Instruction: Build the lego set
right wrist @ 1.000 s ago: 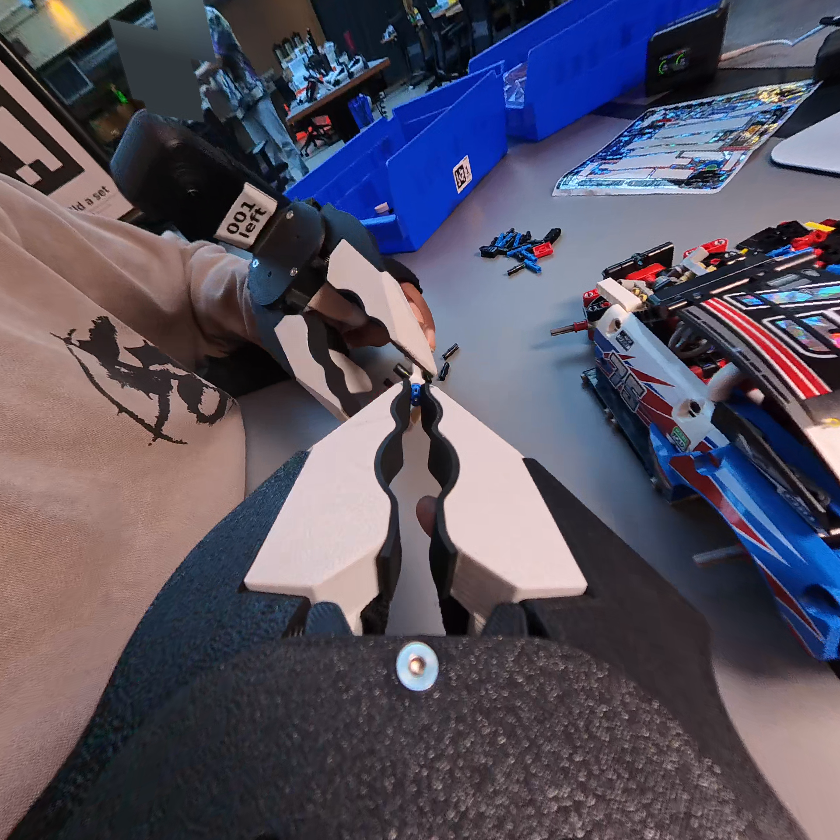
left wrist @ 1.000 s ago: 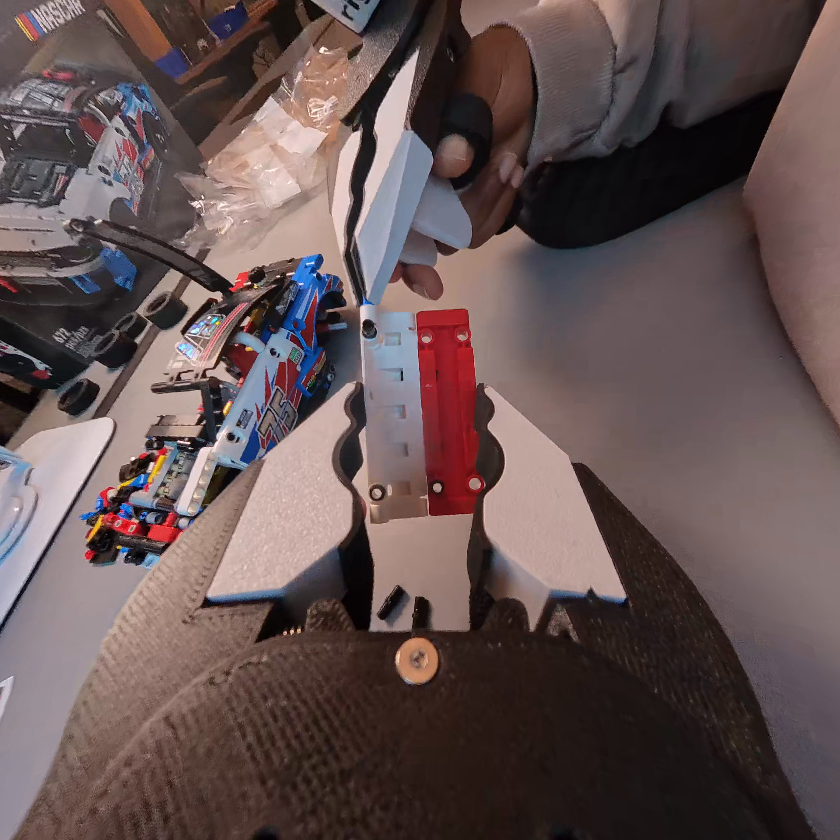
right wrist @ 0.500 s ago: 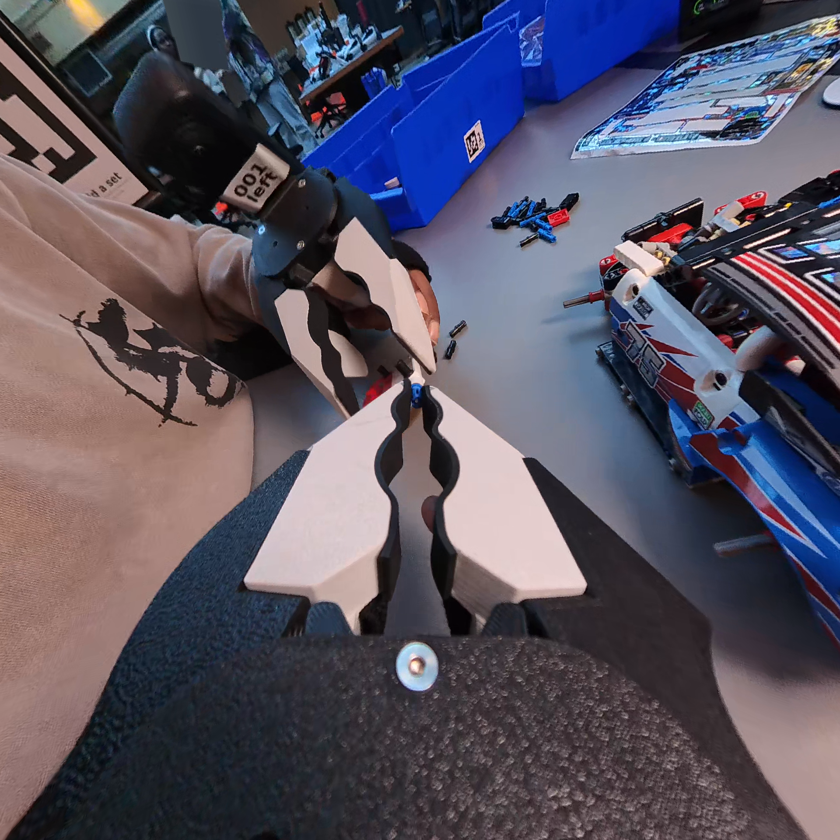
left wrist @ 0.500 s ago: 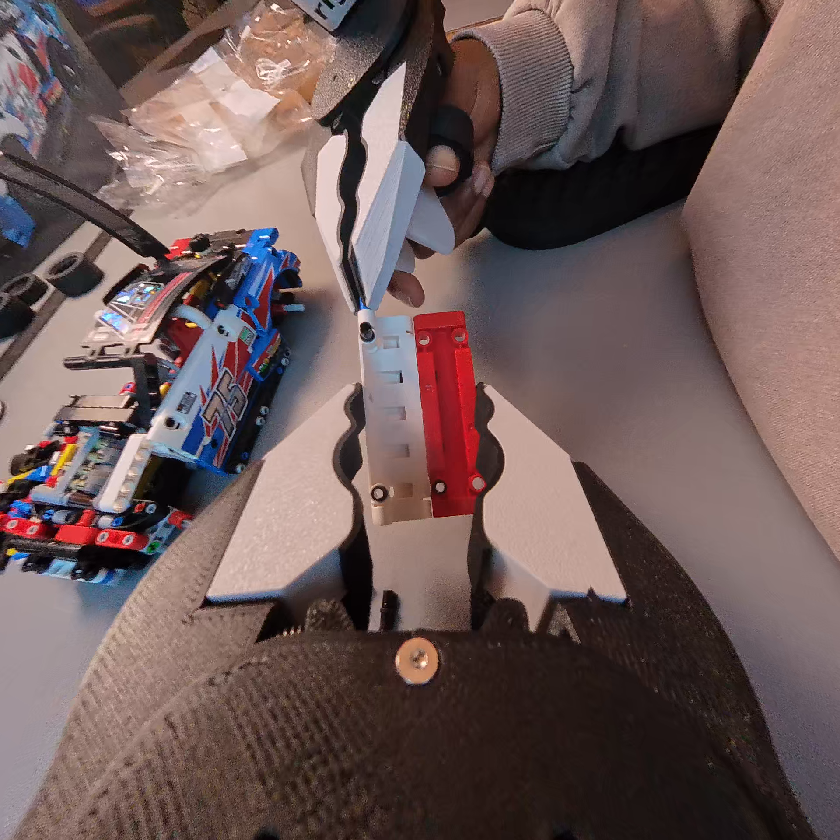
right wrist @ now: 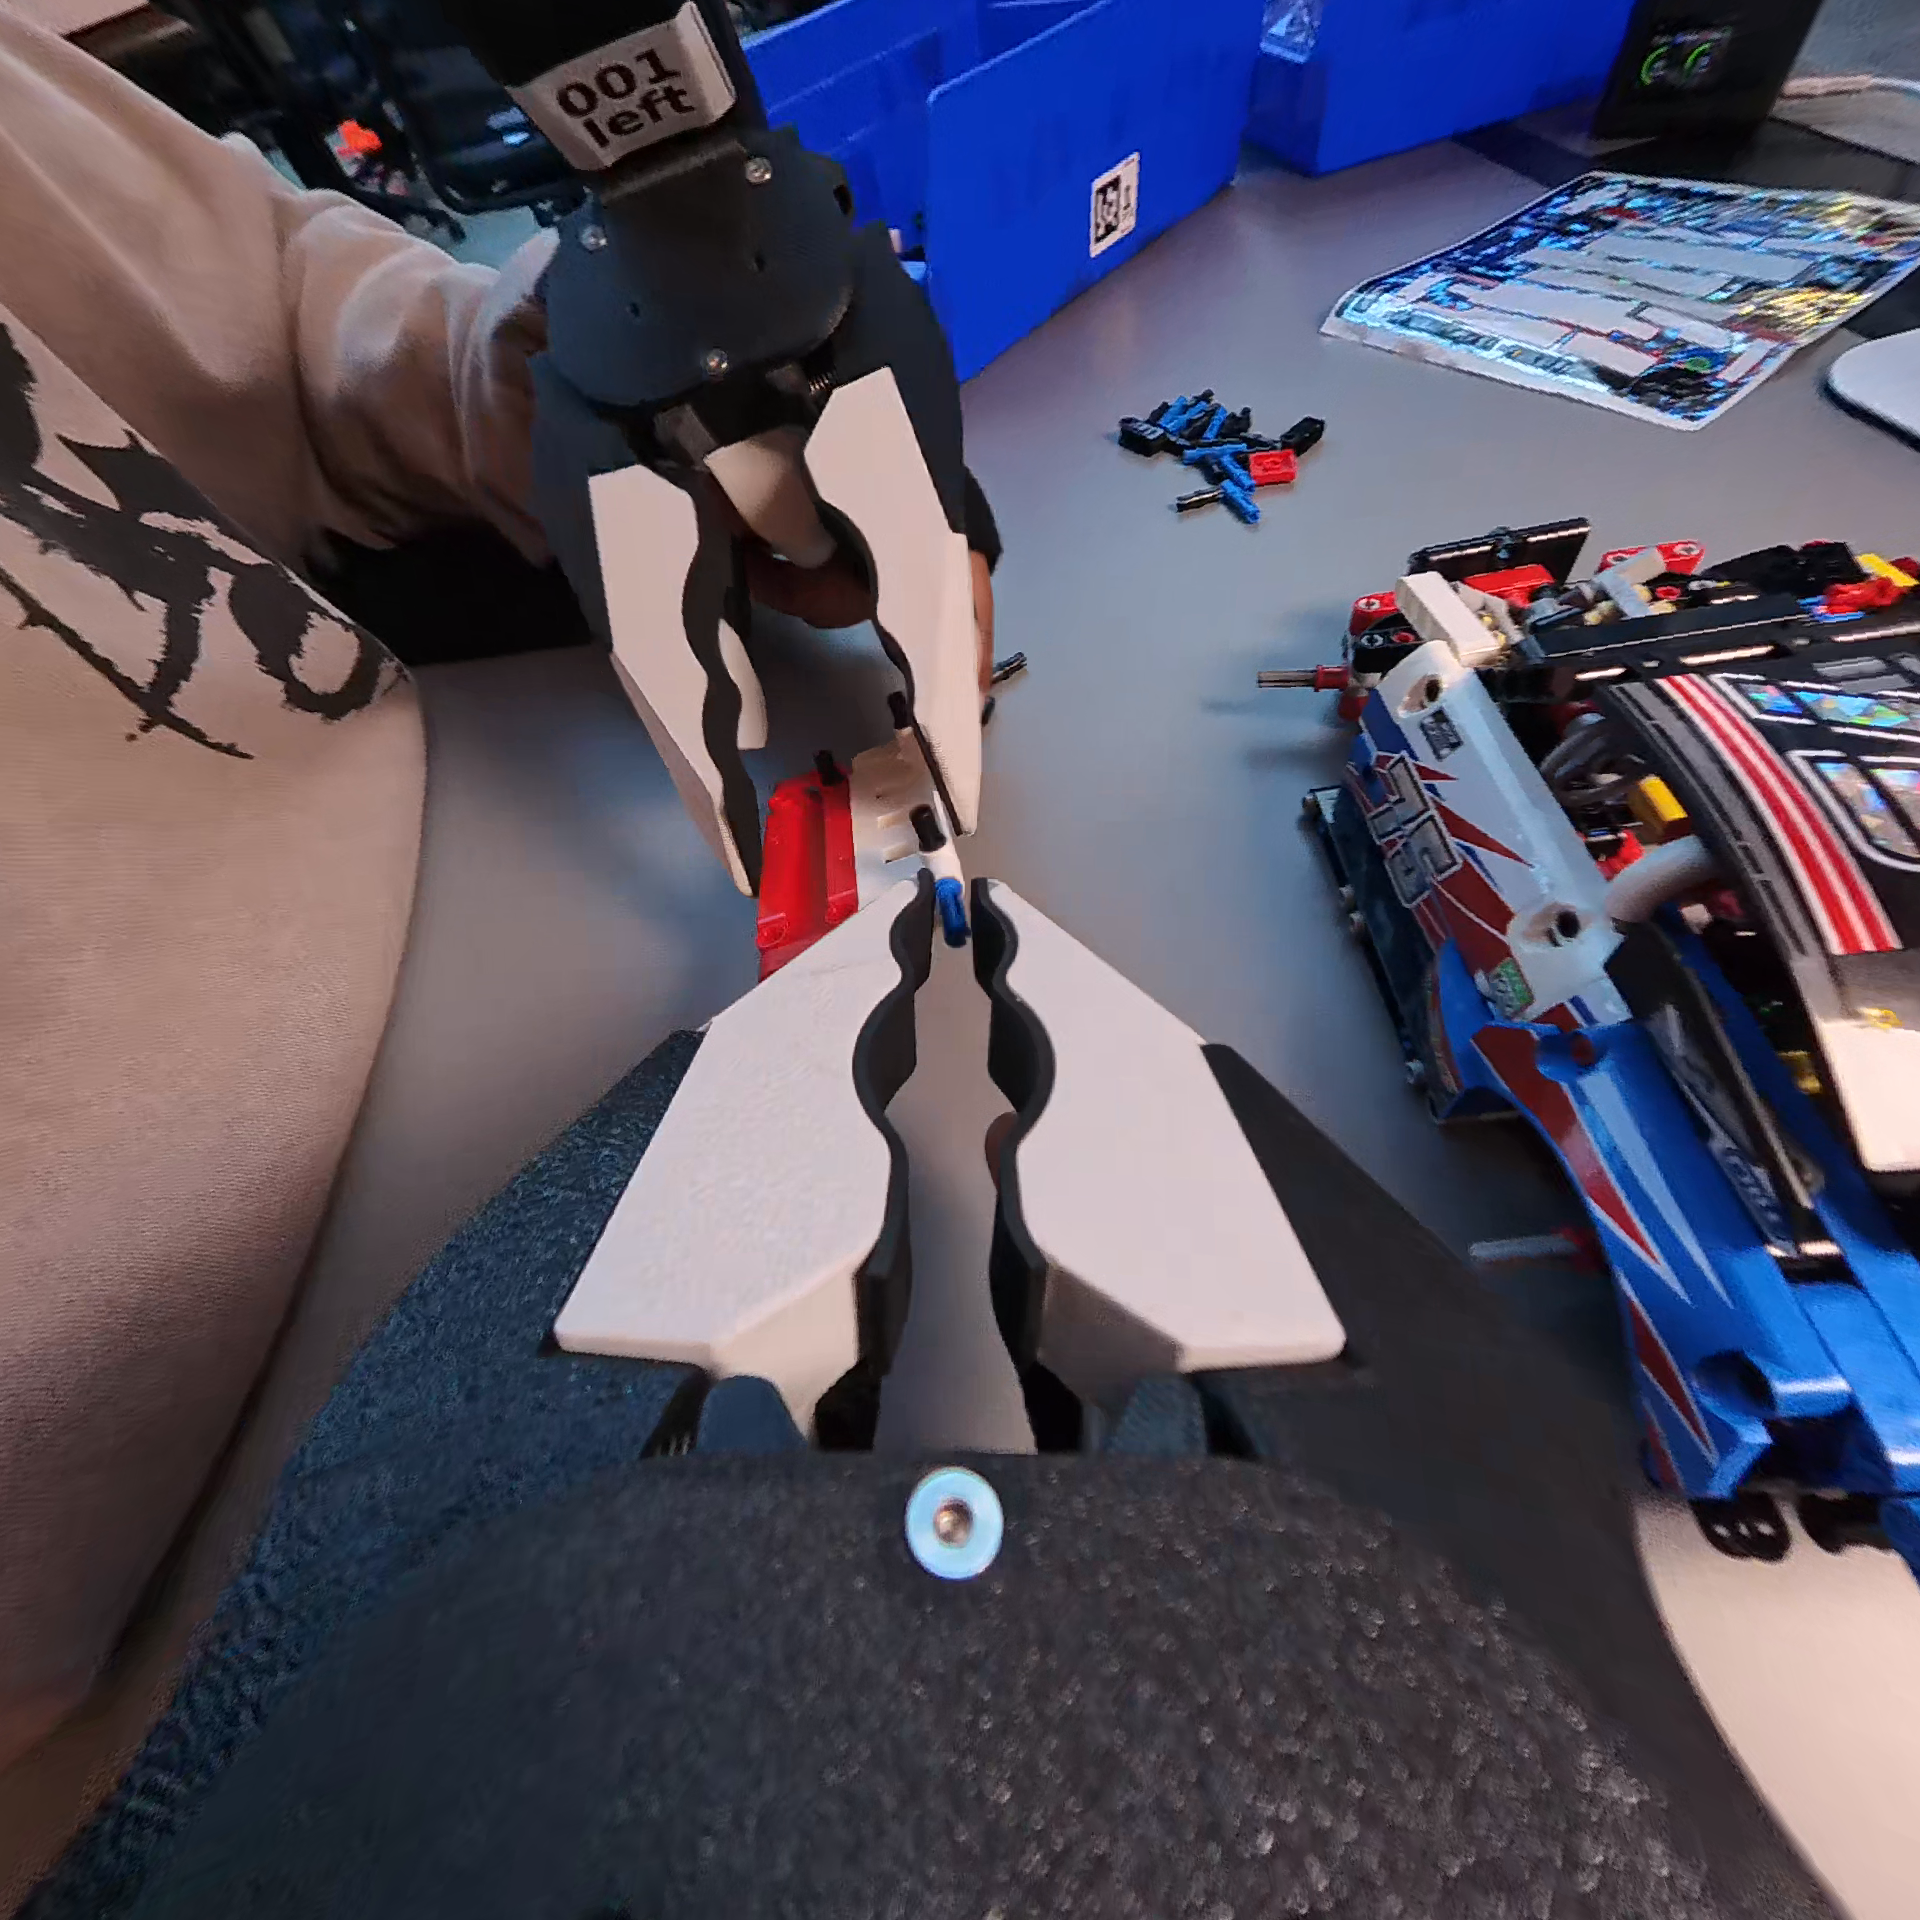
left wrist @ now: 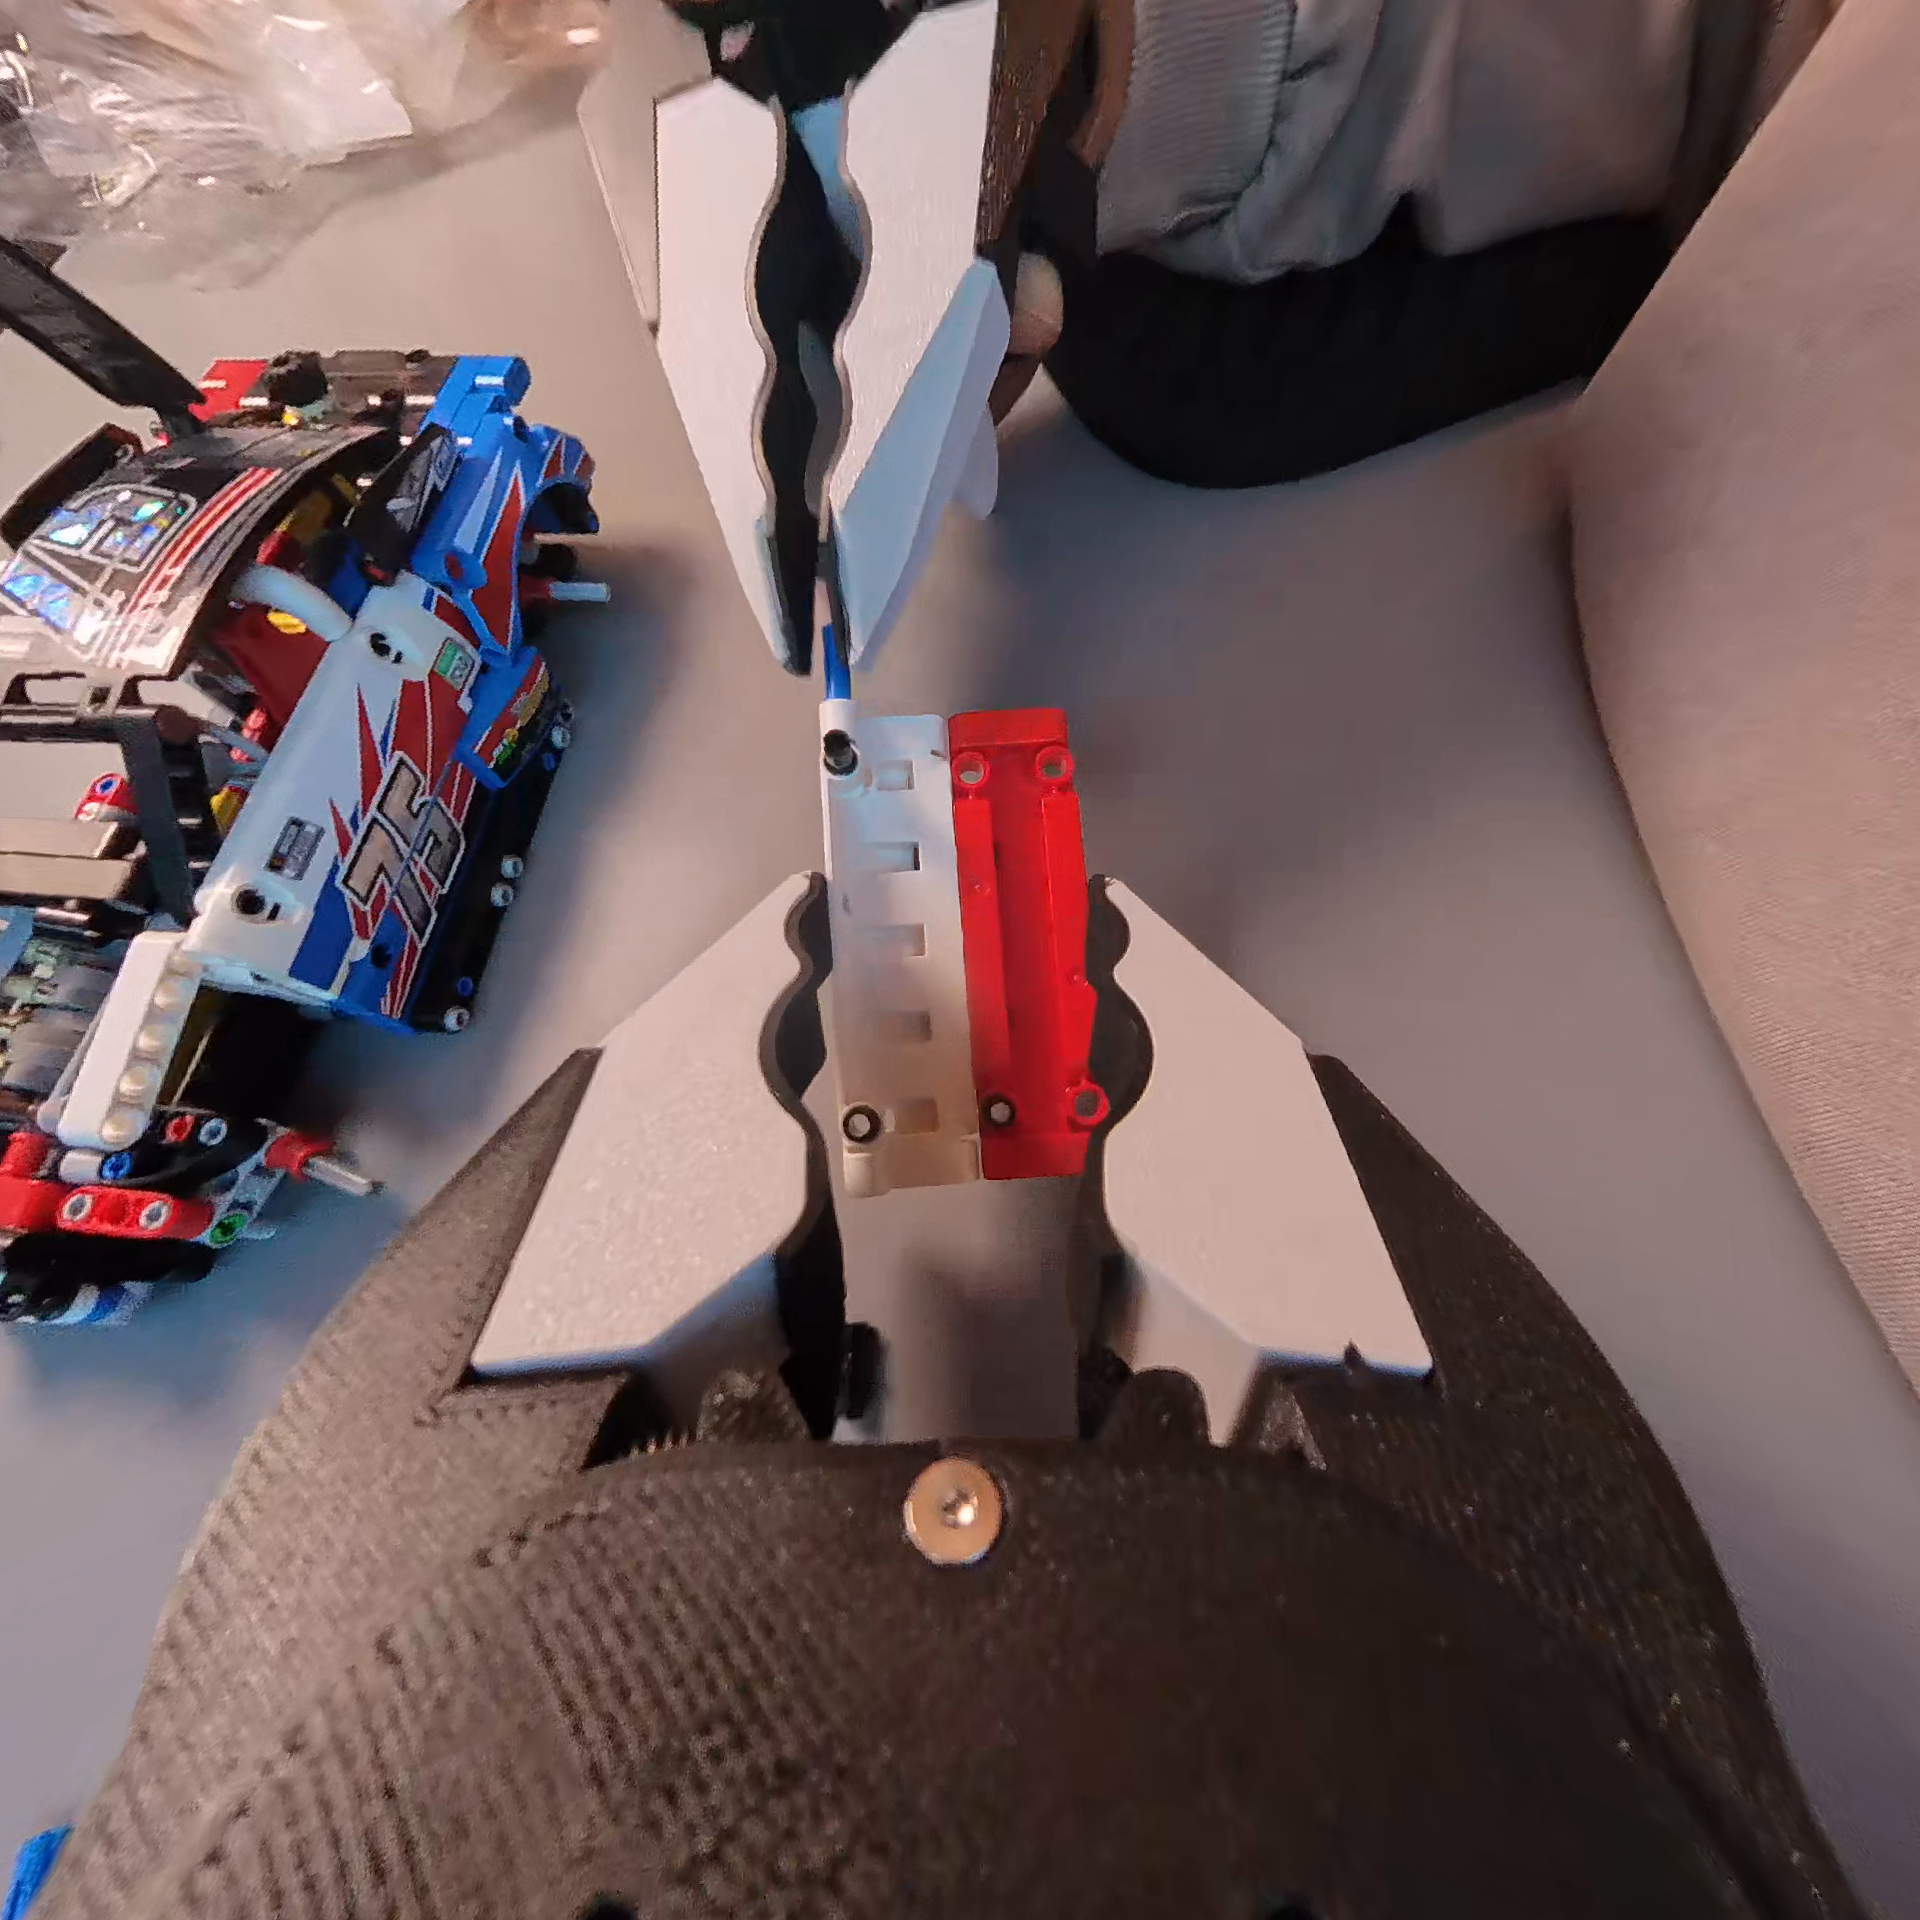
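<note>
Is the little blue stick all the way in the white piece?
No. The blue pin still sticks out between the right tongs and the white panel.

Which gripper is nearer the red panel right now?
Left. The left gripper is clamped across the joined white panel and red panel, one finger against the red edge. The right gripper holds a blue pin at the white panel's far corner.
</note>
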### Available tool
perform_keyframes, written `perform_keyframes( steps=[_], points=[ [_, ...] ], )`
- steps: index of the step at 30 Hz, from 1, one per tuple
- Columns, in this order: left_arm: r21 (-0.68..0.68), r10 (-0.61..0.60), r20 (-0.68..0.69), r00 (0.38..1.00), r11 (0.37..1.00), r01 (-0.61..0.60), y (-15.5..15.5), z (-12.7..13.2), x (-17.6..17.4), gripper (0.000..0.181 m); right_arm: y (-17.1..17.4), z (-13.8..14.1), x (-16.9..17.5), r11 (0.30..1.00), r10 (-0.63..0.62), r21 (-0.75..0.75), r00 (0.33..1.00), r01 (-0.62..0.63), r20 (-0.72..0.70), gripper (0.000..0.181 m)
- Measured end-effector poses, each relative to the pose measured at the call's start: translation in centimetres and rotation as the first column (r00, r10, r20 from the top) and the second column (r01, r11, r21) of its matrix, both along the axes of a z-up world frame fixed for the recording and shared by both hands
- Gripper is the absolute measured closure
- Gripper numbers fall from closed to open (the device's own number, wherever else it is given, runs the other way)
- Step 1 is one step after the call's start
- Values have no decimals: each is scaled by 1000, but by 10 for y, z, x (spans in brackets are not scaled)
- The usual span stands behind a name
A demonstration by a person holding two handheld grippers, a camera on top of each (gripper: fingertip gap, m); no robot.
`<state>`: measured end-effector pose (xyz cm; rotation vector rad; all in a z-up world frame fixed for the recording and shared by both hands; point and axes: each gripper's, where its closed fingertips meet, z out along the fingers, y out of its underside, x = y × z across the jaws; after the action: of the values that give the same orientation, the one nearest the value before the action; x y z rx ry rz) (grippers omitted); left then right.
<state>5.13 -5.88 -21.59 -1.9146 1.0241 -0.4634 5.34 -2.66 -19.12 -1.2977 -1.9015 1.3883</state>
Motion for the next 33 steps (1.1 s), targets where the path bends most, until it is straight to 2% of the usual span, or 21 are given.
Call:
perform_keyframes(
  steps=[2, 5, 11, 13, 15, 17, 19, 22, 25, 29, 33],
  points=[
    [-39, 31, -88, 996, 999, -35, 2, -14, -9, 133, 9, 1, -1, 999, -34, 34, 999, 34, -13, 166],
    [-133, 48, -125, 991, 989, -65, 3, -28, -13, 133, 16, 3, 1, 997, -52, 63, 998, 54, -36, 164],
    [-192, 54, -135, 989, 978, -79, 14, -31, -13, 132, 21, 5, -1, 989, -87, 117, 994, 95, -68, 164],
    [-179, 71, -108, 992, 980, -90, 16, -26, -16, 124, 24, 7, -1, 987, -101, 119, 992, 110, -79, 164],
    [-148, 92, -59, 994, 984, -100, 16, -10, -25, 123, 26, 10, -1, 985, -118, 118, 989, 128, -92, 165],
    [-107, 153, -18, 988, 982, -155, 16, 10, -48, 127, 29, 13, -1, 983, -129, 120, 986, 141, -102, 165],
    [-100, 239, -11, 971, 966, -239, 12, 19, -81, 136, 29, 12, 0, 982, -126, 126, 987, 138, -98, 165],
    [-183, 250, -64, 966, 949, -258, -12, 3, -108, 141, 20, 3, 5, 986, -66, 148, 997, 72, -47, 165],
    [-241, 180, -101, 978, 950, -200, -32, -15, -105, 147, 13, -7, 6, 986, -32, 166, 999, 34, -16, 165],
    [-201, 193, -185, 964, 952, -230, -26, -26, -110, 153, 9, -11, 5, 986, -17, 168, 1000, 17, -1, 165],
    [-203, 184, -194, 964, 954, -222, -19, -30, -113, 156, 9, -9, 5, 988, -19, 155, 1000, 20, -8, 166]
  ],
)
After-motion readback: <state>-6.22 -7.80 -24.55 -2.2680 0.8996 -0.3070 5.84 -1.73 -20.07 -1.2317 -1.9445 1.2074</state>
